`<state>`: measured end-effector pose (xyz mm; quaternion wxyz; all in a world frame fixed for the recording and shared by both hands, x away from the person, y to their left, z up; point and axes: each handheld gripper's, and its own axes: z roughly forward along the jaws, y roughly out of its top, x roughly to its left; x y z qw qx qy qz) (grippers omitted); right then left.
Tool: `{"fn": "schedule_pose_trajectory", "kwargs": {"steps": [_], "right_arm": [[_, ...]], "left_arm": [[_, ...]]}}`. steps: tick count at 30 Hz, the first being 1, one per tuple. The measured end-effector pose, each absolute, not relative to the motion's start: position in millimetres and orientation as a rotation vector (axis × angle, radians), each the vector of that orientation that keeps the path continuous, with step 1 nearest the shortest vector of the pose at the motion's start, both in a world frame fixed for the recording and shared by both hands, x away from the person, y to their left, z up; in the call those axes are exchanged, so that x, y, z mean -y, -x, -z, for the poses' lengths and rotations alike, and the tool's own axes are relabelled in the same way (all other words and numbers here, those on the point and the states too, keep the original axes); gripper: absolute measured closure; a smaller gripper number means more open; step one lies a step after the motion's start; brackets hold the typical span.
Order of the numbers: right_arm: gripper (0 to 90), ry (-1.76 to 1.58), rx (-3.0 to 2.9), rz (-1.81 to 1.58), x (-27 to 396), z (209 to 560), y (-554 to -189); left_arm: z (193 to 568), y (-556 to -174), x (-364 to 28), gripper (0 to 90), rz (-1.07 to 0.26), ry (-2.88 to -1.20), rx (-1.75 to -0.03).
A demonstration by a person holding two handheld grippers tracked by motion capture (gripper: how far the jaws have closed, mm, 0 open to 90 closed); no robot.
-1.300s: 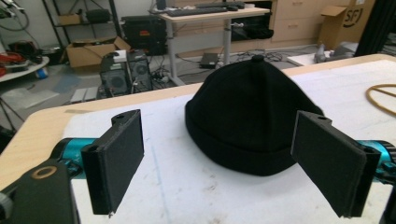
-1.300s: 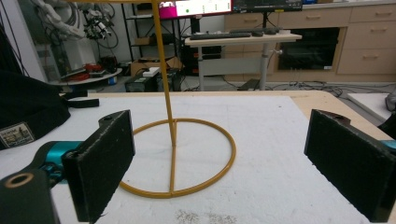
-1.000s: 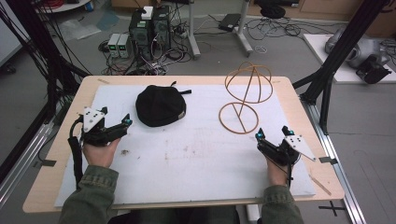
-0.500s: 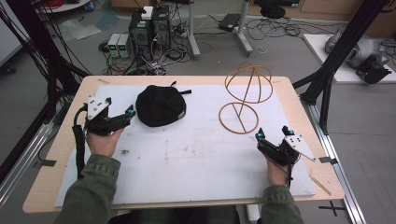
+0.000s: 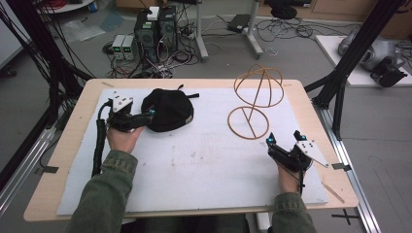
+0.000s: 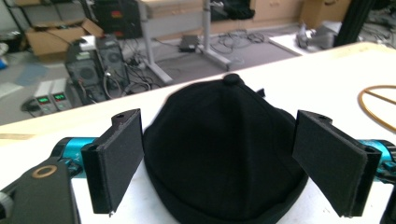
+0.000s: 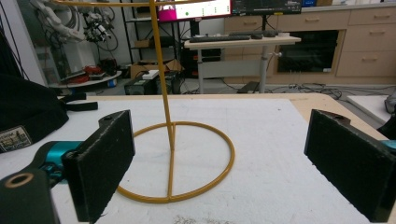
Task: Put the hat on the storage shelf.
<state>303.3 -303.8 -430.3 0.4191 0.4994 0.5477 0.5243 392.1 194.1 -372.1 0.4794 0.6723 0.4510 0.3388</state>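
A black cap (image 5: 168,108) with a button on top lies on the white mat (image 5: 204,160) at the back left. My left gripper (image 5: 147,116) is open at the cap's left edge. In the left gripper view the cap (image 6: 224,140) sits between the two pads (image 6: 116,163), neither touching it. A yellow wire stand (image 5: 252,104), with a ring base and a domed top, rises at the back right. My right gripper (image 5: 283,139) is open, low near the right front, apart from the stand. In the right gripper view the stand's ring base (image 7: 224,172) lies ahead of the open gripper (image 7: 219,163).
The wooden table edge (image 5: 311,102) frames the mat. Black frame posts (image 5: 340,92) stand at the right and left sides. Computers and cables (image 5: 155,34) sit on the floor beyond the far edge. A strap of the cap (image 7: 77,103) trails toward the stand.
My left gripper has moved forward and to the right, up to the cap, and its jaws now flank the cap's near edge. The right gripper has stayed put.
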Motion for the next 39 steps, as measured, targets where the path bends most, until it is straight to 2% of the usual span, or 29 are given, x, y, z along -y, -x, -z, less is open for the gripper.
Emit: {"fn": "schedule_pose_trajectory", "kwargs": {"steps": [15, 27, 29, 35, 39], "right_arm": [[7.7, -1.248, -1.375, -1.305, 304.6, 431.1, -306.3], [7.7, -1.257, -1.382, -1.31, 304.0, 432.1, -308.3], [7.7, -1.255, -1.387, -1.307, 303.8, 432.3, -308.7], [7.7, -1.263, -1.389, -1.319, 303.4, 432.5, -309.0], [7.7, -1.254, -1.392, -1.319, 303.3, 432.7, -309.5]], "left_arm": [[383.4, -428.0, -160.6, 17.9, -0.768, -1.756, -1.143], [406.8, -444.8, -160.0, 23.6, -0.73, -1.799, -1.233], [408.3, -445.0, -159.3, 27.7, -0.737, -1.806, -1.231], [407.9, -442.2, -152.9, 51.3, -0.772, -1.818, -1.171], [410.4, -443.8, -153.5, 58.7, -0.742, -1.812, -1.182]]}}
